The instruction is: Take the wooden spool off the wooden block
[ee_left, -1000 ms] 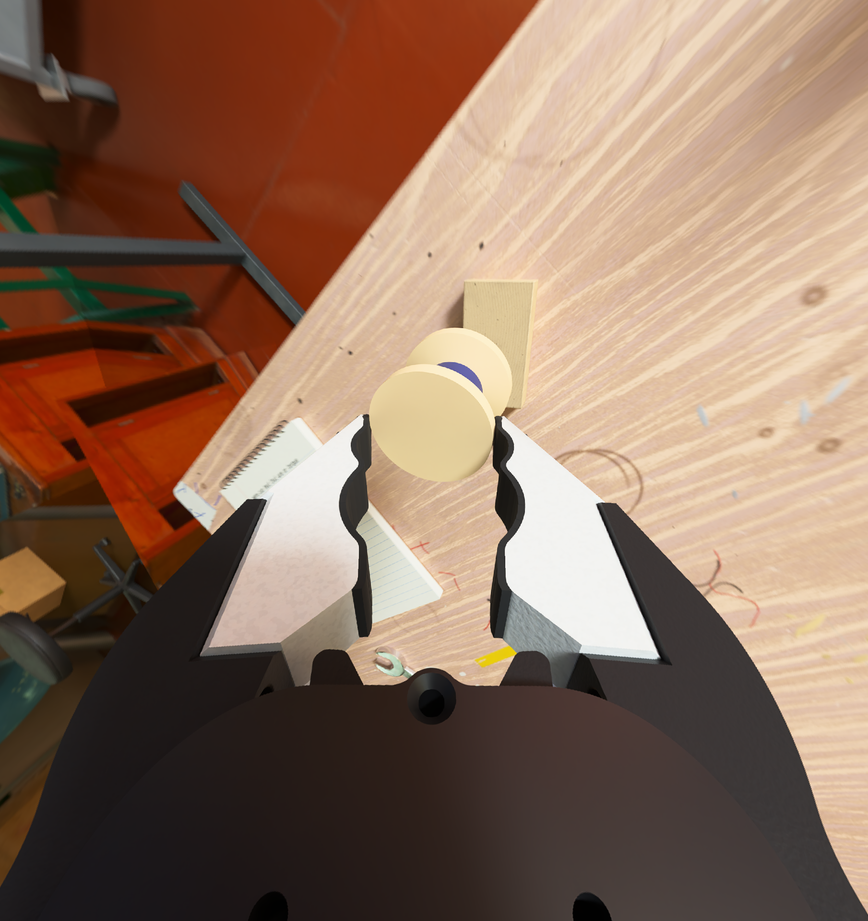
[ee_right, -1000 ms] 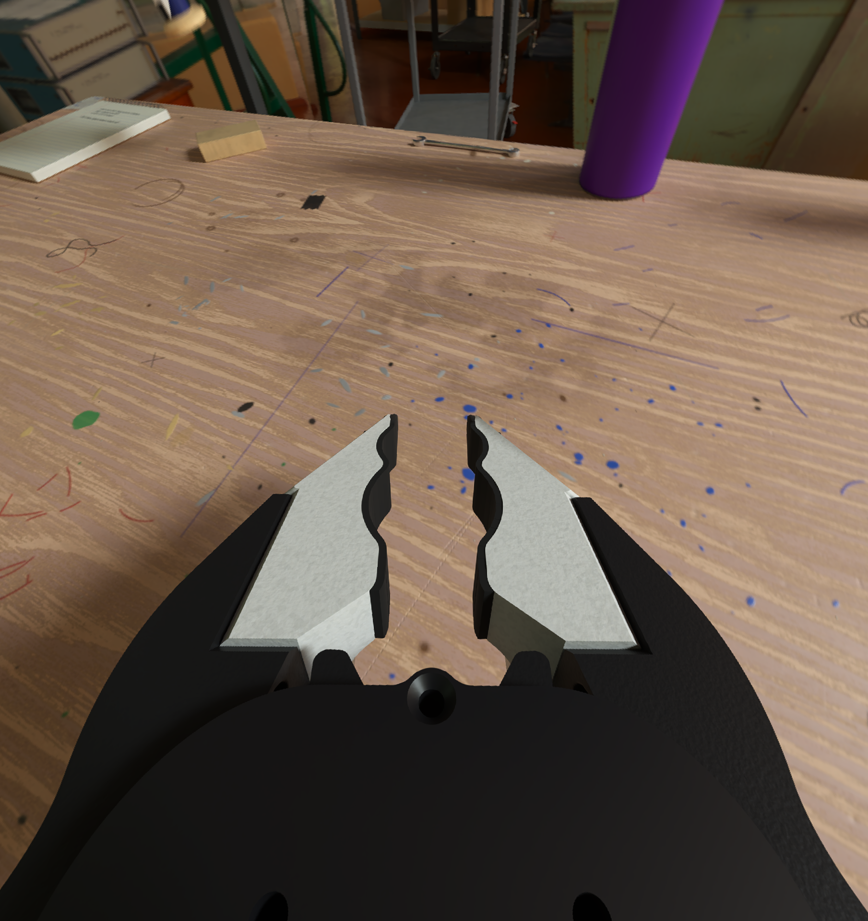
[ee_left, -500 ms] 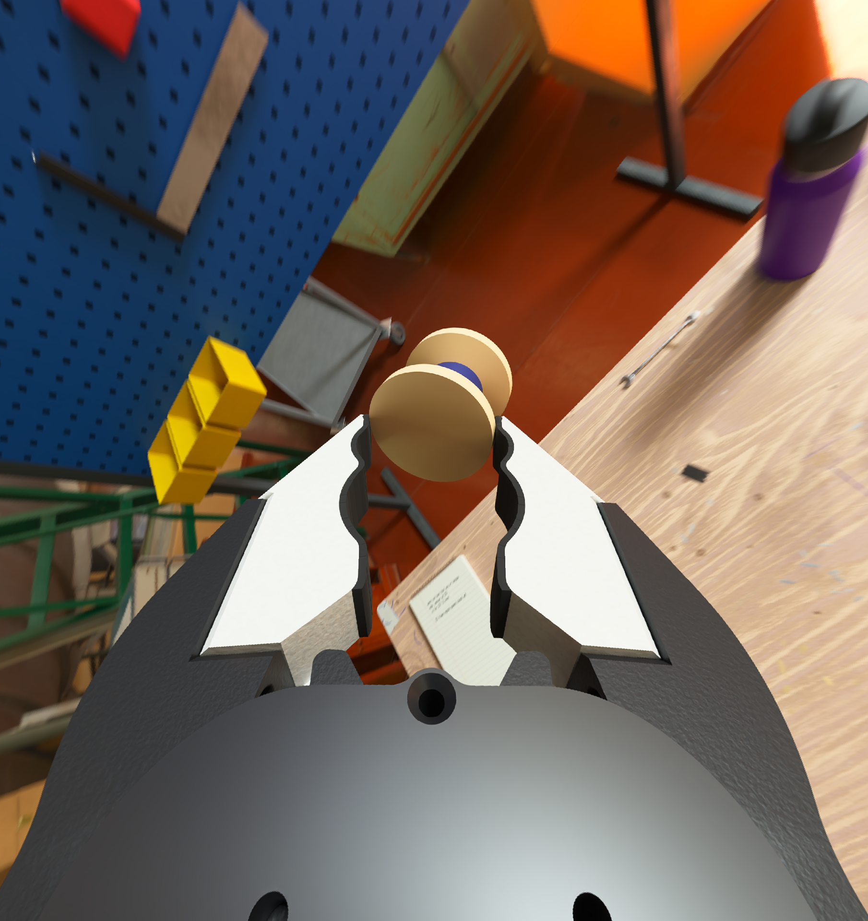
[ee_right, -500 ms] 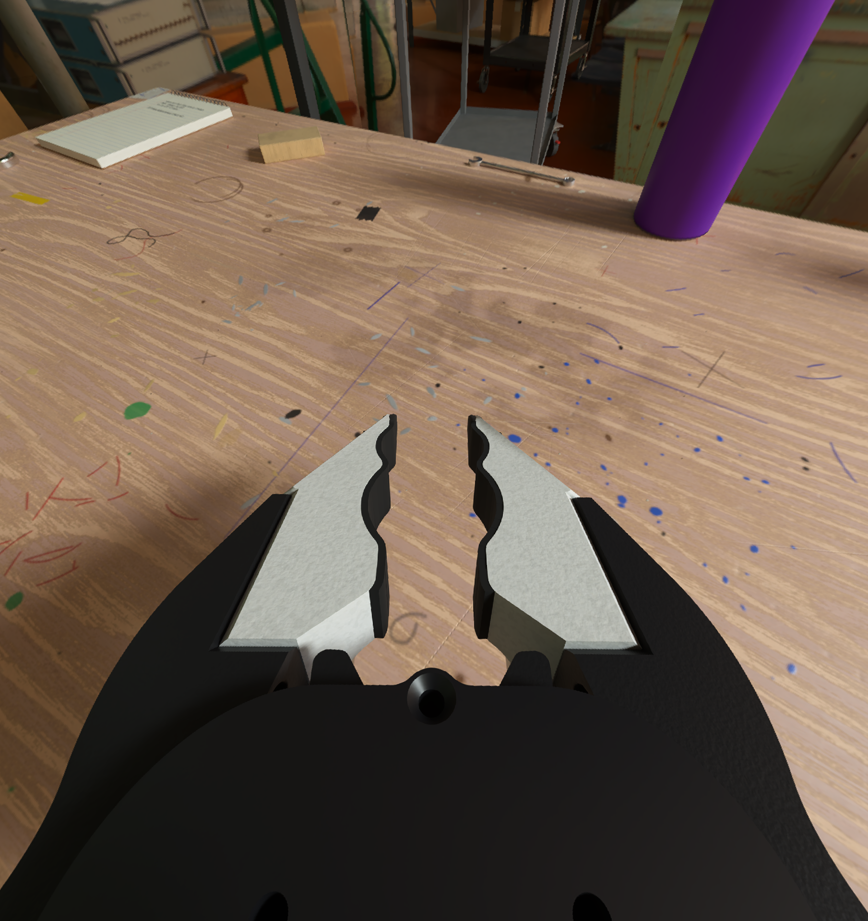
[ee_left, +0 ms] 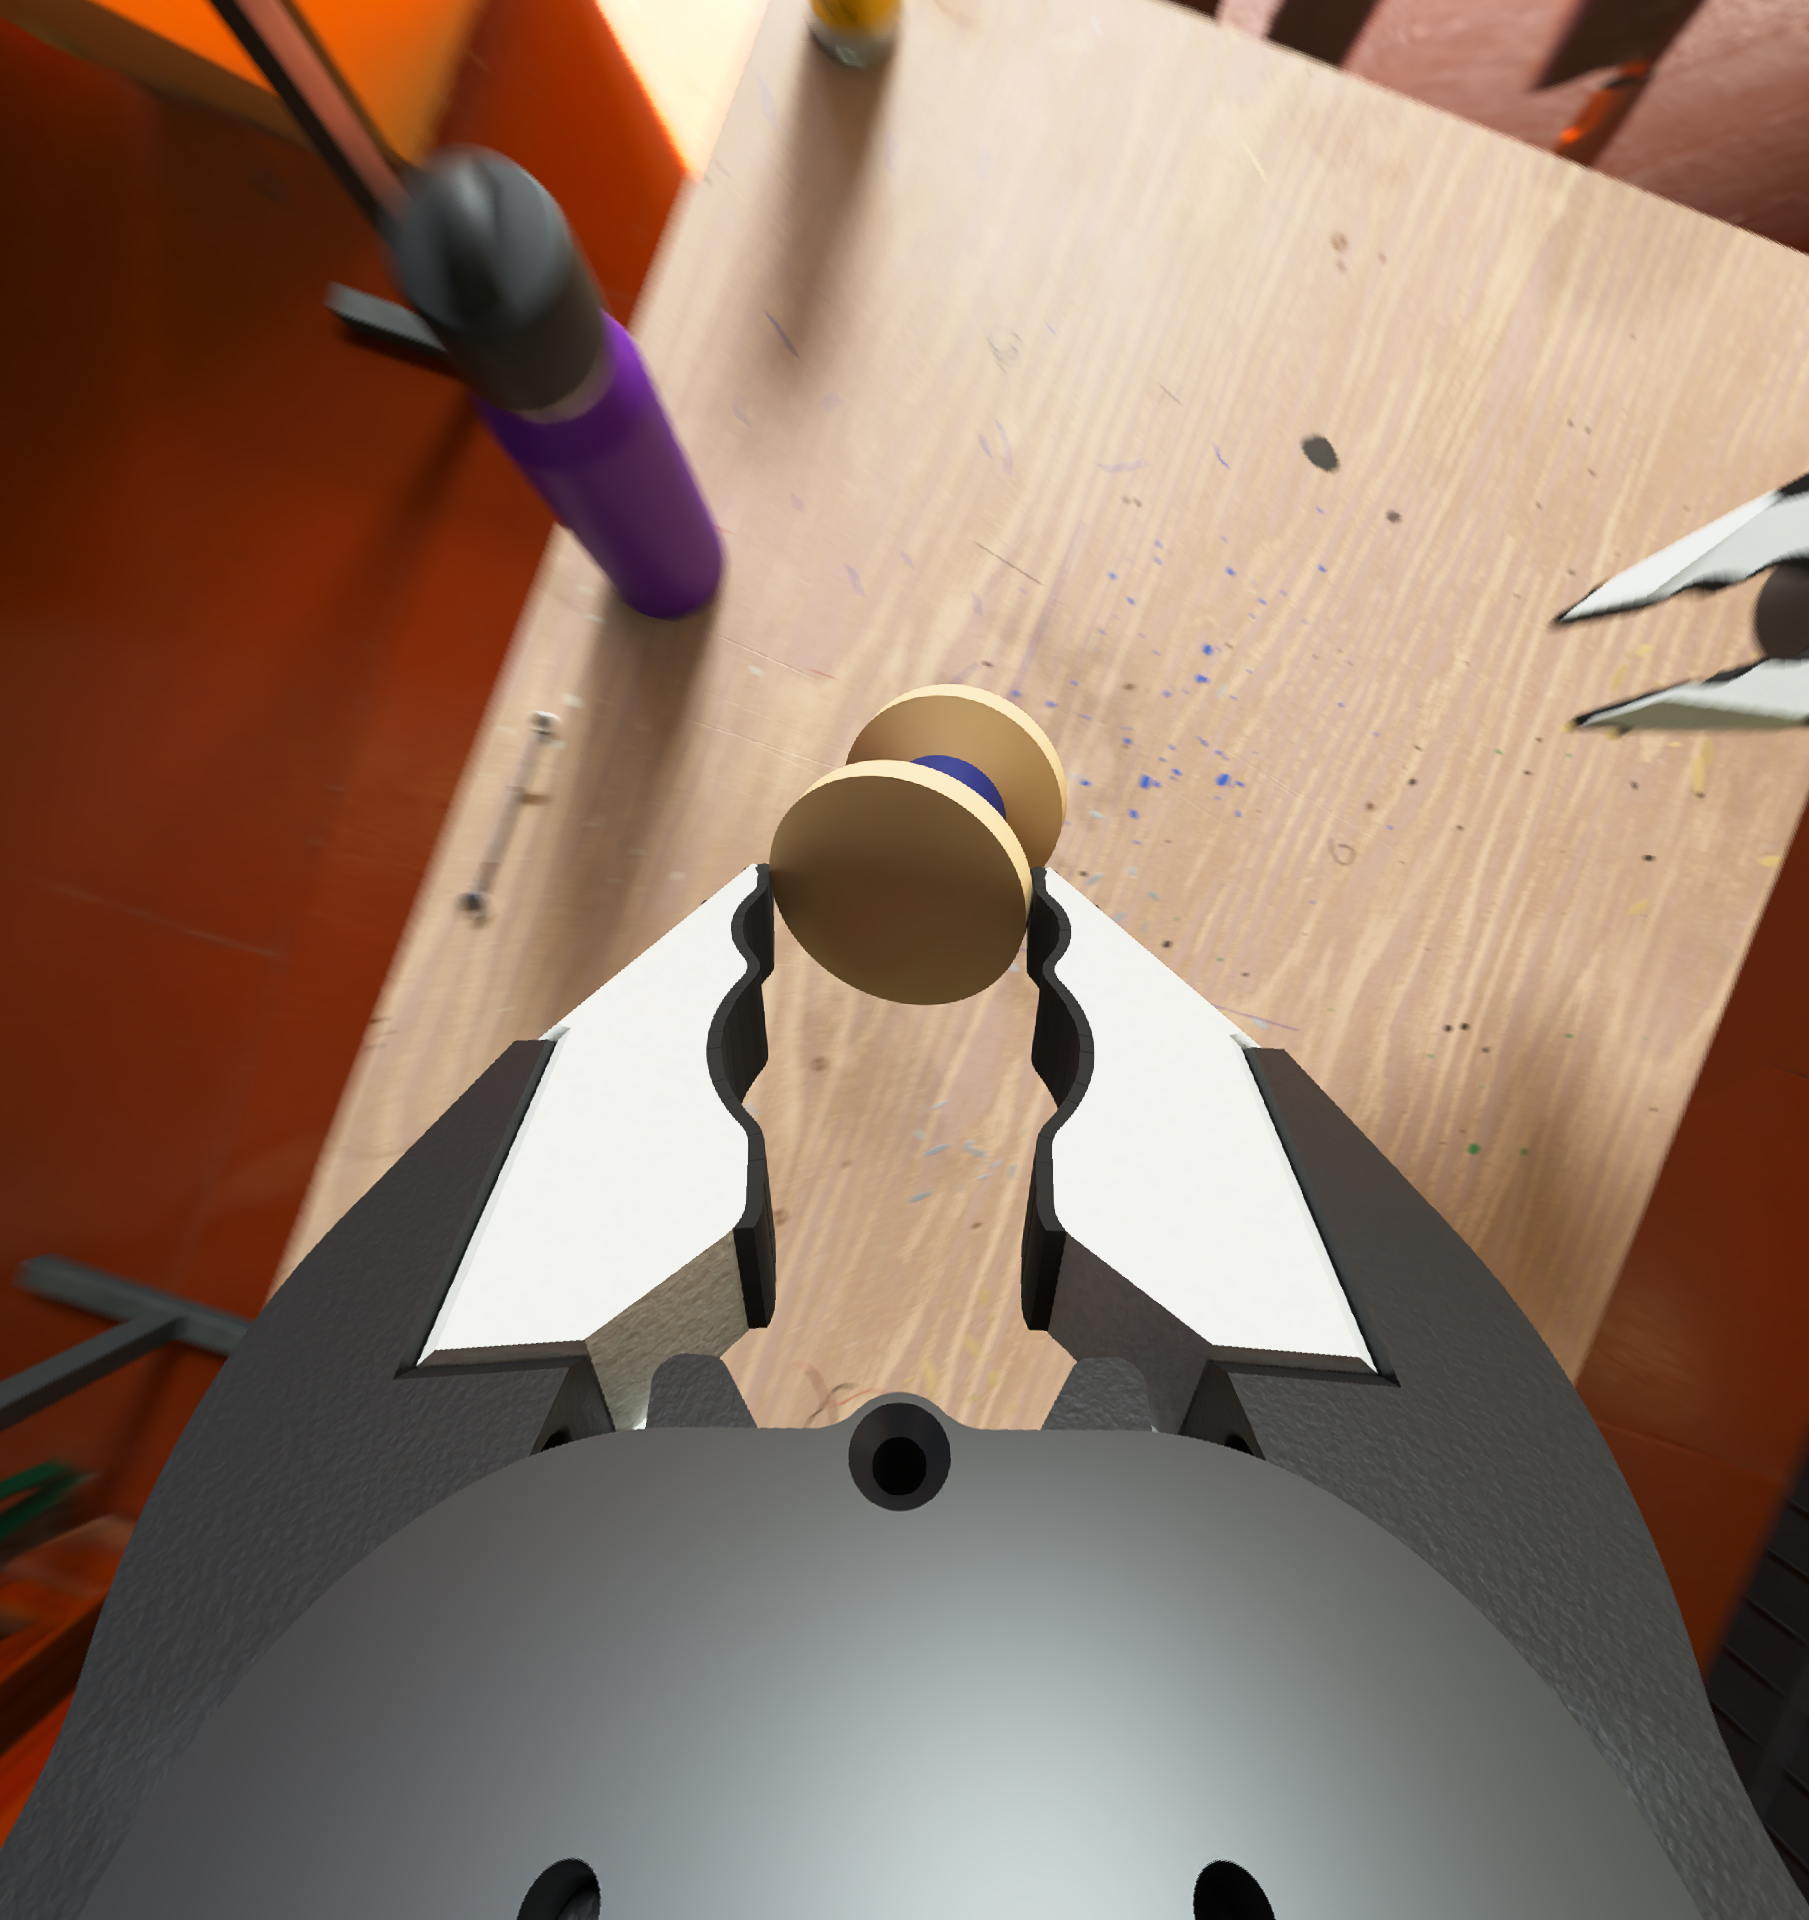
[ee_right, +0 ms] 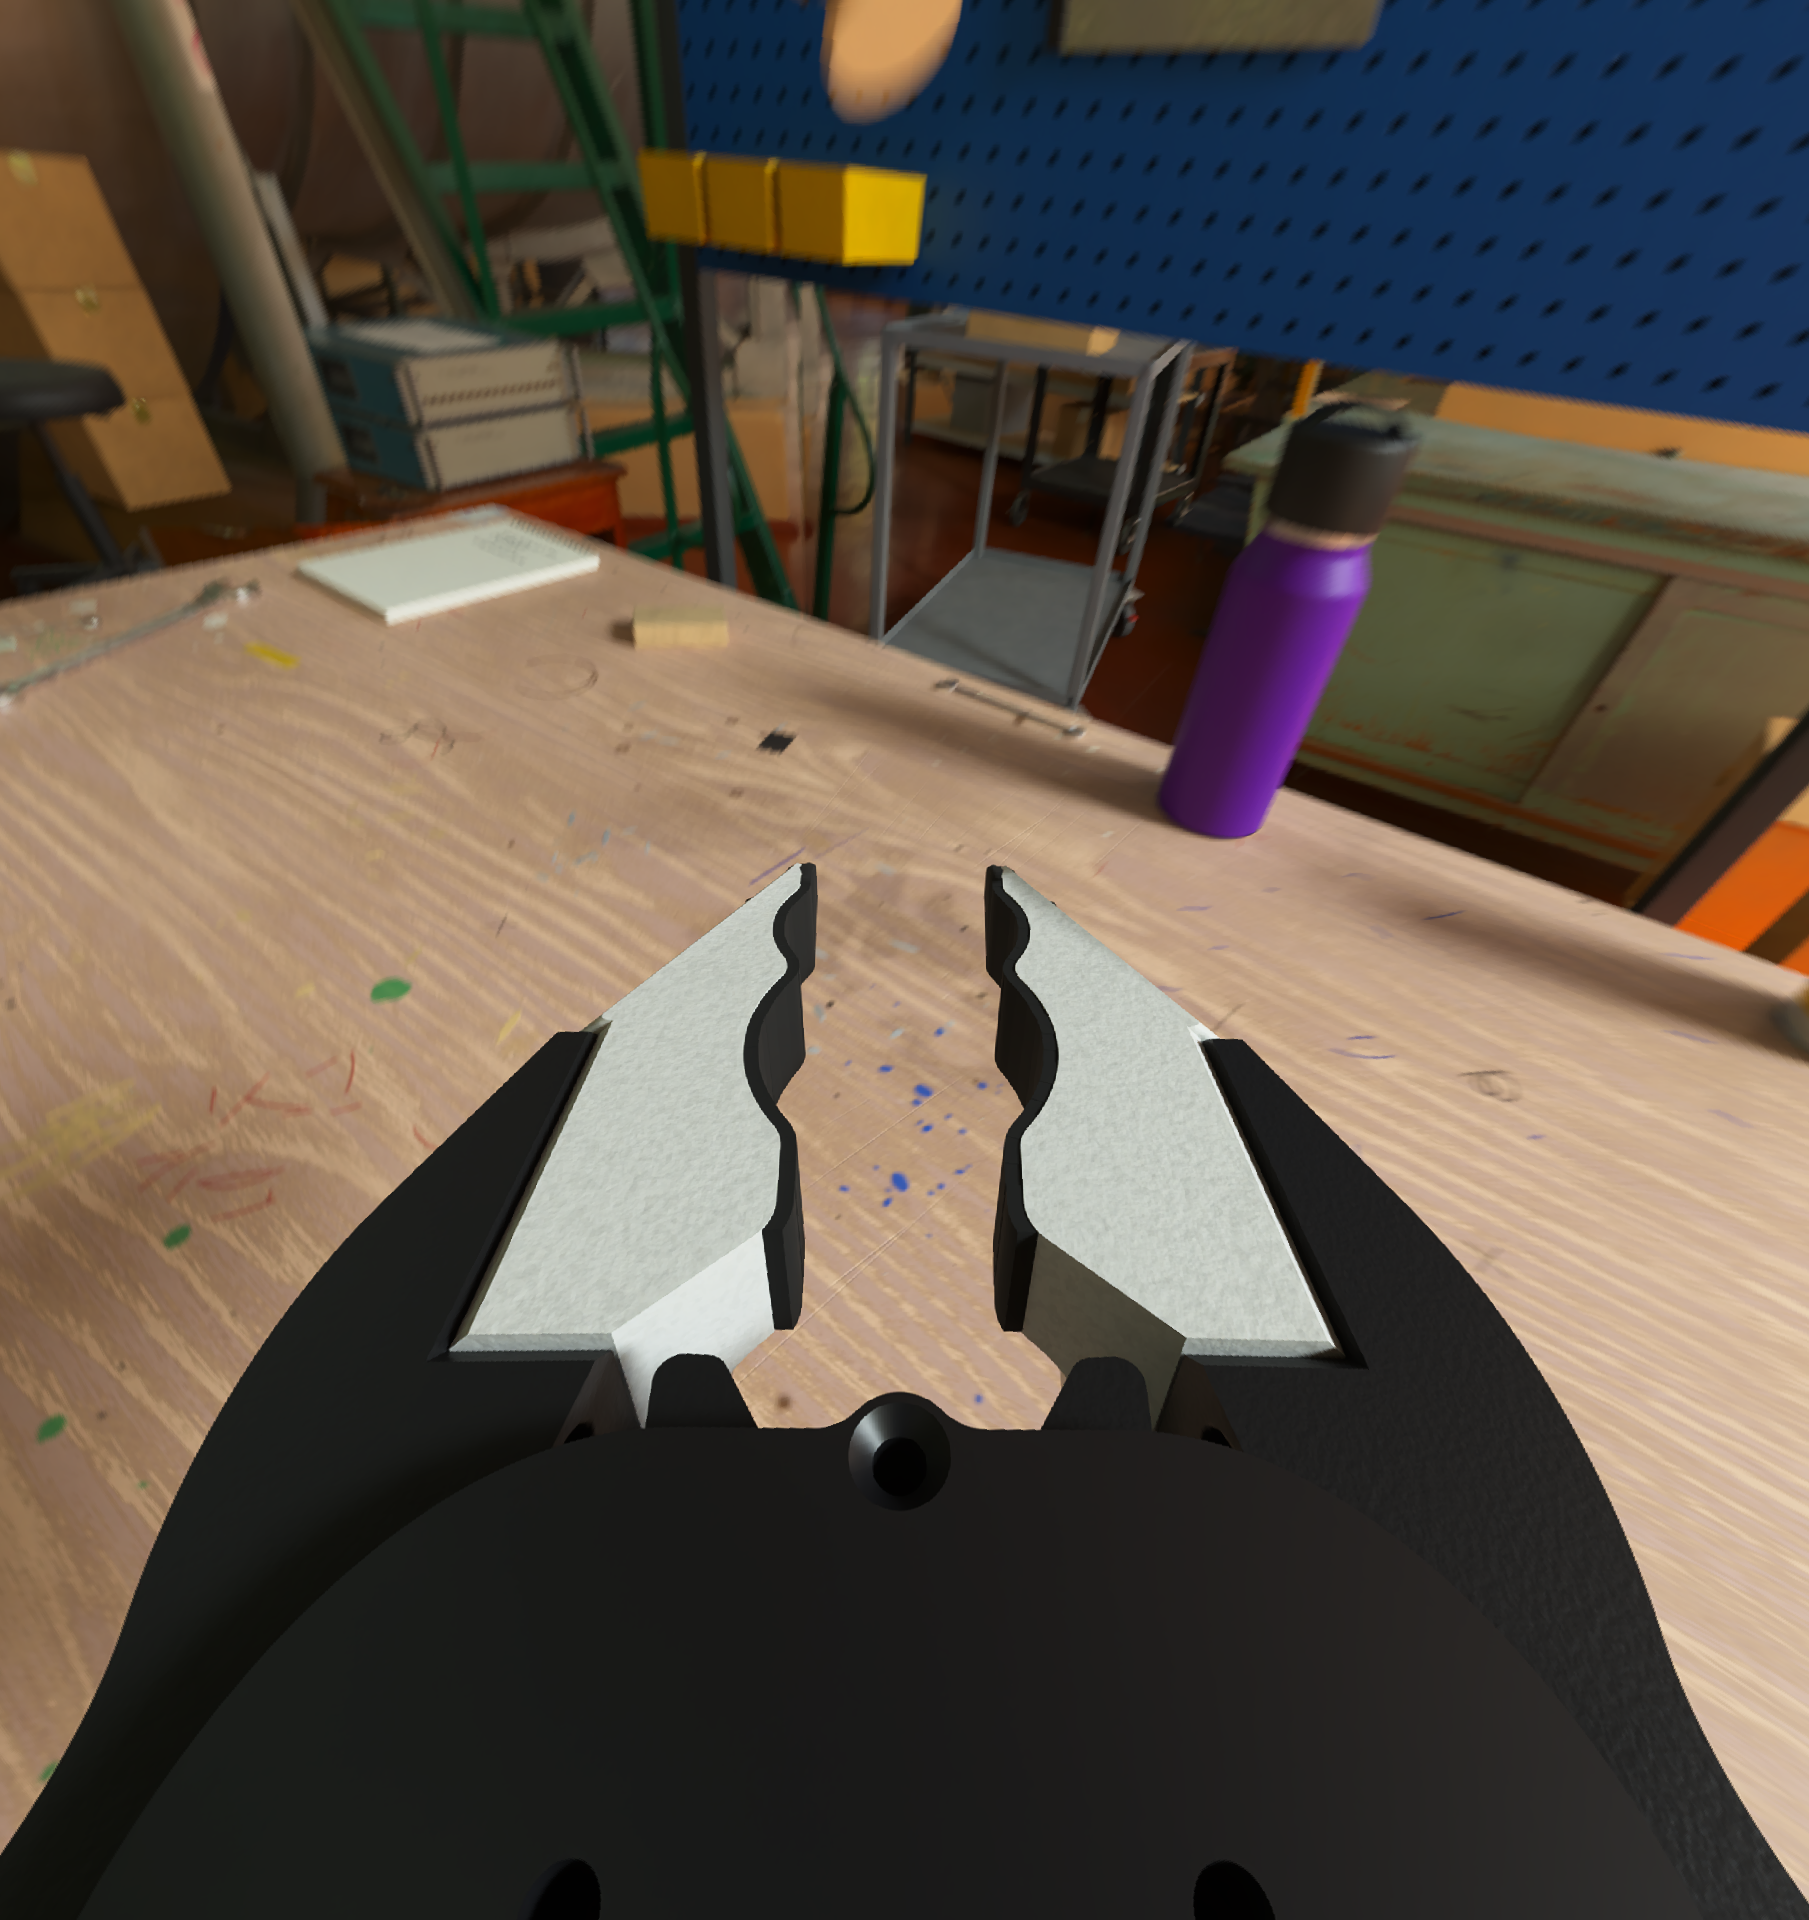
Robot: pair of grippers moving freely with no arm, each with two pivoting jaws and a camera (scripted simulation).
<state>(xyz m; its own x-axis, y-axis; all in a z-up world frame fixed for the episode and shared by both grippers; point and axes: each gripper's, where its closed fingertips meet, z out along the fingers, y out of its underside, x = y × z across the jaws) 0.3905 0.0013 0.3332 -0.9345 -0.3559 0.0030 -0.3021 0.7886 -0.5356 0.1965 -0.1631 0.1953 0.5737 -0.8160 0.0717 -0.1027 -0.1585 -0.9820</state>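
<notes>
My left gripper (ee_left: 900, 883) is shut on the wooden spool (ee_left: 905, 883), which has two pale round flanges and a blue core, and holds it high above the wooden table (ee_left: 1243, 364). One spool flange shows at the top edge of the right wrist view (ee_right: 884, 52). The wooden block (ee_right: 680, 628) lies bare on the table's far side, next to a notepad. My right gripper (ee_right: 900, 883) is open and empty, low over the table's middle. It also shows at the right edge of the left wrist view (ee_left: 1710, 644).
A purple bottle (ee_right: 1264, 665) with a dark cap stands near the table's far edge, also in the left wrist view (ee_left: 588, 436). A white notepad (ee_right: 448, 569) and a wrench (ee_right: 100, 644) lie at the far left. A thin spanner (ee_right: 1014, 707) lies near the bottle.
My left gripper has risen and swung with the spool, from over the block to high above the table's middle. My right gripper has tilted up, and its jaws stand slightly wider.
</notes>
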